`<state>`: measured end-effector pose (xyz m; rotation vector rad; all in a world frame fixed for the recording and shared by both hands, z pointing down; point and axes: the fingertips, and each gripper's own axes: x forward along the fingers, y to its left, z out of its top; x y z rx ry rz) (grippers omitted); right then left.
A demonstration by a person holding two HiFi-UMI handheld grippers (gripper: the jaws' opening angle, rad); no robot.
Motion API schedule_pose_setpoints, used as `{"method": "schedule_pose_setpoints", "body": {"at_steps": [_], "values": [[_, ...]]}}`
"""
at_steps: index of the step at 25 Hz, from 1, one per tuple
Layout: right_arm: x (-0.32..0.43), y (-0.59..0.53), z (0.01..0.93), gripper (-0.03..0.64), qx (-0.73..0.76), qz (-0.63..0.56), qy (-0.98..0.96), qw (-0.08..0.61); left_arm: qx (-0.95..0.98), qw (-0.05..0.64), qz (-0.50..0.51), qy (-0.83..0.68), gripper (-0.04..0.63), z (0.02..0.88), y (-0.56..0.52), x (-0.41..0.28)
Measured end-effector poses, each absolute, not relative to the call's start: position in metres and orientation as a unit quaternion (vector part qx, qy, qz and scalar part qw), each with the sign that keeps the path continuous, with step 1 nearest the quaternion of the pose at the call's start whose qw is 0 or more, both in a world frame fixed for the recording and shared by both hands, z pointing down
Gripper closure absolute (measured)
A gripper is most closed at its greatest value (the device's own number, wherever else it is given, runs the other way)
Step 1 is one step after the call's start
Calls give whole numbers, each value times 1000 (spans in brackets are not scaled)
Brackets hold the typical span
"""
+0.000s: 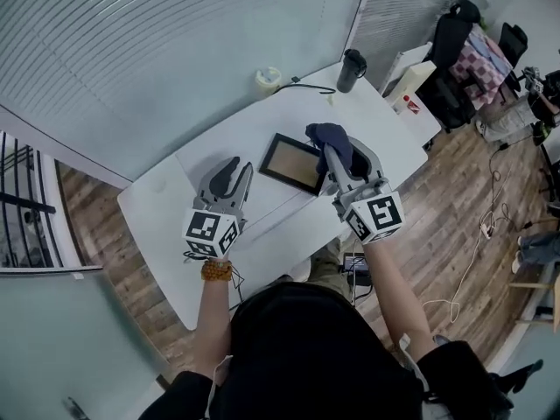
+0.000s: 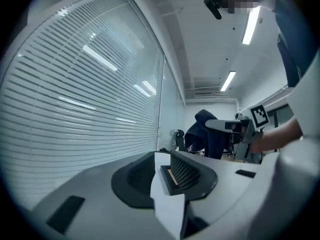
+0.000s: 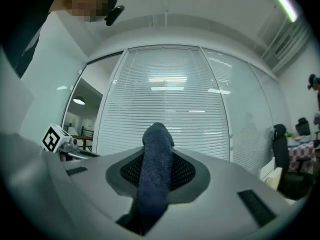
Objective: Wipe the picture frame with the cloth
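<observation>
The right gripper (image 1: 337, 157) is holding the cloth (image 1: 329, 135). Its fingers (image 3: 187, 171) are squeezing tight on the blue cloth, which is poking out past the tips. The left gripper (image 1: 234, 171) is holding nothing. Its fingers (image 2: 132, 181) are sitting a little way apart, and only the worktop and the frame are showing through the gap.

The frame (image 1: 291, 163) is lying flat on the white worktop (image 1: 166, 221), between the two grippers. The cloth is hanging over the frame's far right corner. I cannot tell if it is touching.

I think the wiping is only just getting going. To do it well, the right hand should be tipping down so that a soft, wide part of the cloth is lying on the frame, not the hard finger tips. Then it should be rubbing gently from one side to the other. The frame is light and could be sliding away, so the left fingers should be pressing on its near edge or holding it.

Both arms are reaching out in front of the person, over the worktop. Both grippers are pointing about level, so their own views are showing the window blinds. The left one is turning toward the right one.
</observation>
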<state>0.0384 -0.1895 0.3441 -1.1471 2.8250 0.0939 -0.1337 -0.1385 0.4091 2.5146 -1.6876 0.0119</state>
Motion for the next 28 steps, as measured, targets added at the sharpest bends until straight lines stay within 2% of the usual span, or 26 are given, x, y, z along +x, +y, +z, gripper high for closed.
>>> {"method": "schedule_pose_setpoints", "body": {"at_steps": [3, 6, 10, 15, 28], "values": [[49, -178, 346, 538, -396, 50, 916, 32, 814, 29, -4, -580, 562, 399, -124, -139], [57, -166, 344, 538, -406, 63, 912, 23, 798, -15, -2, -602, 588, 383, -109, -138], [68, -159, 347, 540, -428, 63, 902, 8, 791, -55, -17, -609, 589, 365, -100, -129], [81, -152, 355, 540, -439, 55, 897, -2, 787, -70, -24, -613, 589, 359, -94, -122], [98, -146, 372, 540, -447, 37, 893, -18, 781, -54, -12, -622, 589, 375, -92, -121]]}}
